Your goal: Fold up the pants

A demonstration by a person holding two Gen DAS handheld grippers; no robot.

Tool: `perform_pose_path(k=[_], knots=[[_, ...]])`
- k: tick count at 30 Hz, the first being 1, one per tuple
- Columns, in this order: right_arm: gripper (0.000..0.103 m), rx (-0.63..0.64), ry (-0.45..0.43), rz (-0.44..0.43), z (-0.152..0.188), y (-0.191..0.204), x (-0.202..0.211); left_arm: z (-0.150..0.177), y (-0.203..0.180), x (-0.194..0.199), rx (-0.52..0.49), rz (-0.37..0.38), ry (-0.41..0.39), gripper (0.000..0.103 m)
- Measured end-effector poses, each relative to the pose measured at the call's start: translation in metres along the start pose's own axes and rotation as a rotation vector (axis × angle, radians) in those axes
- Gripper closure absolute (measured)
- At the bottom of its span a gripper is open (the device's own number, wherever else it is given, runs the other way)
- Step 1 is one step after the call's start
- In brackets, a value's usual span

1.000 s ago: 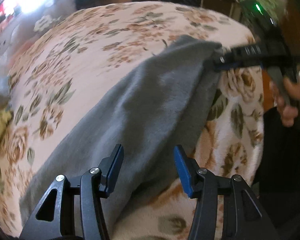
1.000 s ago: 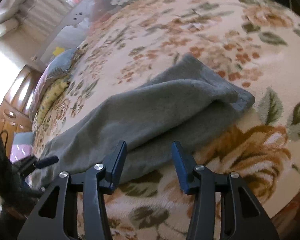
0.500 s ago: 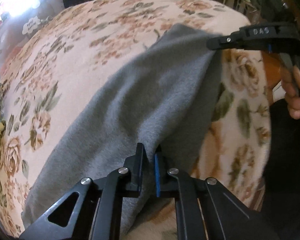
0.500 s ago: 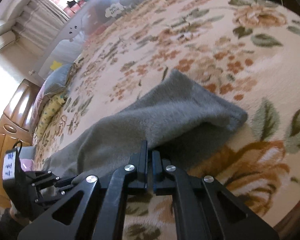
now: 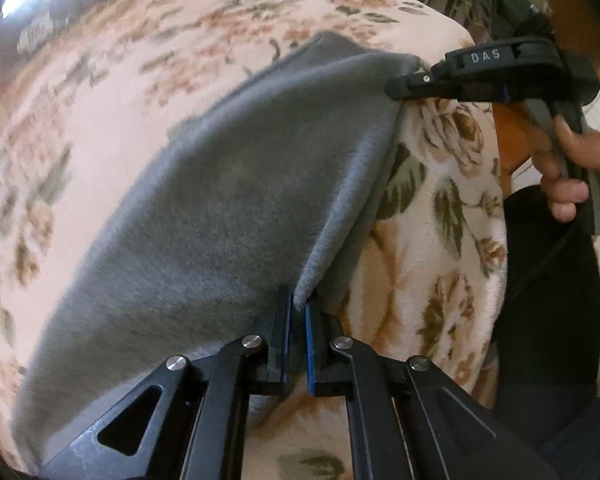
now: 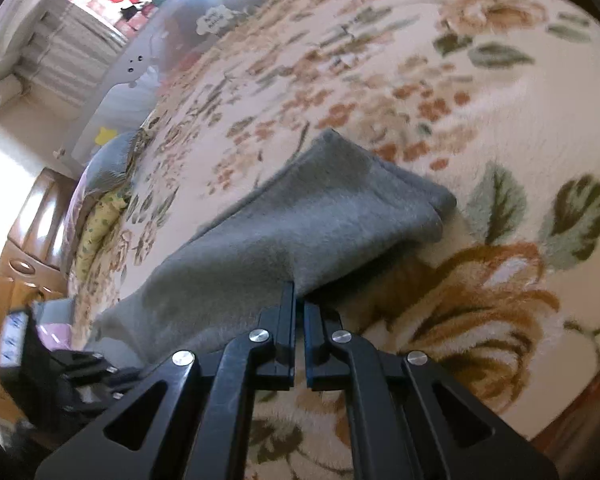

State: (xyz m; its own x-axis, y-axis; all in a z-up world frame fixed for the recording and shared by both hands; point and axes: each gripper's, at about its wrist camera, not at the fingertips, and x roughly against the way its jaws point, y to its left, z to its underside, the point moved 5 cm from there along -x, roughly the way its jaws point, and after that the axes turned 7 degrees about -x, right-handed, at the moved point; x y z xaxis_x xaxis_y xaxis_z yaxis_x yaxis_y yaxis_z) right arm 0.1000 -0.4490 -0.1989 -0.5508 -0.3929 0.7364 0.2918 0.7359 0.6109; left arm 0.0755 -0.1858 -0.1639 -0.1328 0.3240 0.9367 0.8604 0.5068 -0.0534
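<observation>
One gray pants on bed; my two hand-held grippers, left and right, each pinch its edge.

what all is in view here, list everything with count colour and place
pants: one, grey, lying across the blanket, near edge pinched at two spots
blanket: one, cream with brown and green flowers, covering the bed
pillows: a few, grey and yellow, at the far end of the bed
headboard: one, brown wood, behind the pillows
left gripper: one, black, shut on the pants edge
right gripper: one, black, shut on the pants edge
hand: one, holding the right gripper's handle
</observation>
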Motion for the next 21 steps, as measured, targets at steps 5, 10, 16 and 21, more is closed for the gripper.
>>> perform_pose_path(k=[5,10,16,21], knots=[[0.086,-0.047,-0.004,0.017,0.003,-0.009,0.008,-0.007,-0.008,0.022,0.009,0.095,-0.018,0.088],[0.064,-0.128,-0.074,-0.007,0.000,-0.026,0.029,-0.042,-0.005,0.038,-0.010,0.096,-0.059,0.086],[0.059,-0.237,-0.096,-0.045,-0.012,-0.044,0.031,-0.103,0.023,0.019,0.070,0.122,-0.070,0.078],[0.054,-0.333,-0.148,-0.118,-0.022,-0.056,0.036,-0.147,0.032,-0.008,0.074,0.139,-0.038,0.068]])
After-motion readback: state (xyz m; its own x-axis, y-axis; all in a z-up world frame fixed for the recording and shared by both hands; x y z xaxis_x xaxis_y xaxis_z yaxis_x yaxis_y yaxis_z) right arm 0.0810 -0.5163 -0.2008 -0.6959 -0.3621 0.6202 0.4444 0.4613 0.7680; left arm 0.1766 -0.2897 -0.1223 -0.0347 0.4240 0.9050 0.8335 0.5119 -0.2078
